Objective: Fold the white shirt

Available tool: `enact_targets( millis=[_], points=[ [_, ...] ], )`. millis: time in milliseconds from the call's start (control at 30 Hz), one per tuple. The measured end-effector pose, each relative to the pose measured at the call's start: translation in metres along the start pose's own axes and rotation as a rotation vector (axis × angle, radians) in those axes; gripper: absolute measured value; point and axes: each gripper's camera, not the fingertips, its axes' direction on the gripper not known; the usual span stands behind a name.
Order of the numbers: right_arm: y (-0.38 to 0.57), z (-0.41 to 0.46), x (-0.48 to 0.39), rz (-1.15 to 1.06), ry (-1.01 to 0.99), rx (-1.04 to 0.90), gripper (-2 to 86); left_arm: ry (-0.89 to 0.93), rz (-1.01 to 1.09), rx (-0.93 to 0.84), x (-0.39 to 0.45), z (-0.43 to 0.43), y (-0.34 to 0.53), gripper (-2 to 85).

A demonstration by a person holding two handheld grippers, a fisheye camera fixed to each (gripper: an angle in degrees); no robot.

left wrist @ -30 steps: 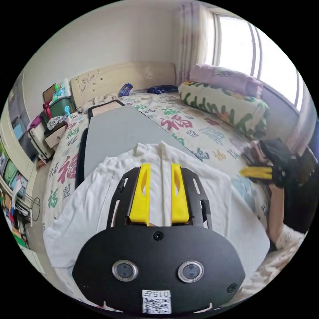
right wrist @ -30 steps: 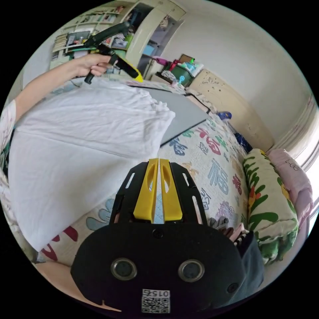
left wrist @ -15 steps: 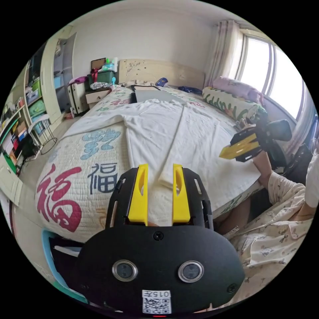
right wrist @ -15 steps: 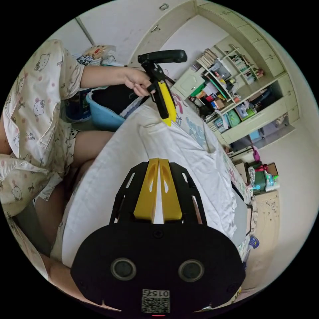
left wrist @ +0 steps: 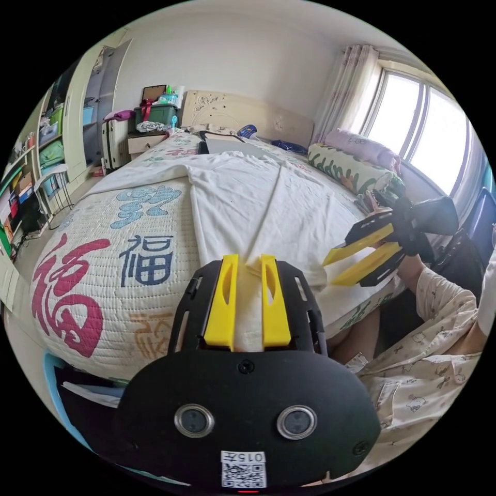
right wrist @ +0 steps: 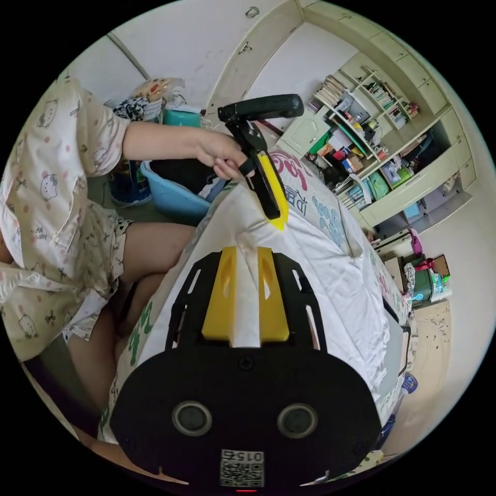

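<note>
While the white shirt lies spread flat on the bed's quilt, which carries large red, blue and green printed characters, shelves of boxes stand at the far left of the left gripper view, and a suitcase and a nightstand piled with things stand beside the wooden headboard. In the middle of that view the left gripper hovers at the shirt's near hem with its yellow jaws a little apart and a fold of white cloth rising between their tips; whether they press on it cannot be told. Farther right the right gripper hangs over the hem's right part, jaws spread wide and empty, with a rolled green-patterned quilt and a window behind it. In the right gripper view, a person in patterned pyjamas sits at the left beside a blue basin; a hand holds the left gripper, its tip touching the shirt. The right gripper is parted above the white cloth, gripping nothing, and open shelves fill the wall to the right.
</note>
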Motion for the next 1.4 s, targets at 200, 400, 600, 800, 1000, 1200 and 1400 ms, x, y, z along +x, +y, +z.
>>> enact_targets(
  millis=[200,400,600,800,1000,1200,1400],
  points=[
    [-0.033,0.019,0.002,0.077,-0.079,-0.084,4.2,0.078,0.03,0.069,-0.027,-0.06,-0.025,0.4],
    [-0.027,0.037,-0.003,0.105,-0.113,-0.089,4.0,0.044,-0.041,0.086,-0.085,-0.098,-0.058,2.4],
    [-0.018,0.046,0.006,0.116,-0.138,-0.083,4.0,0.038,-0.546,0.429,-0.263,-0.162,-0.125,14.9],
    [0.011,0.051,0.034,0.162,-0.207,-0.019,4.1,0.099,-0.976,0.416,-0.432,-0.133,-0.176,16.9],
    [0.034,0.053,0.054,0.157,-0.2,0.011,4.2,0.039,-1.012,0.429,-0.486,-0.11,-0.222,18.1],
    [0.055,0.054,0.084,0.155,-0.184,0.022,4.2,-0.036,-1.108,0.479,-0.511,-0.084,-0.208,9.0],
    [0.084,0.049,0.134,0.157,-0.178,0.051,4.4,-0.093,-0.971,0.591,-0.47,-0.08,-0.181,1.2]
  ],
)
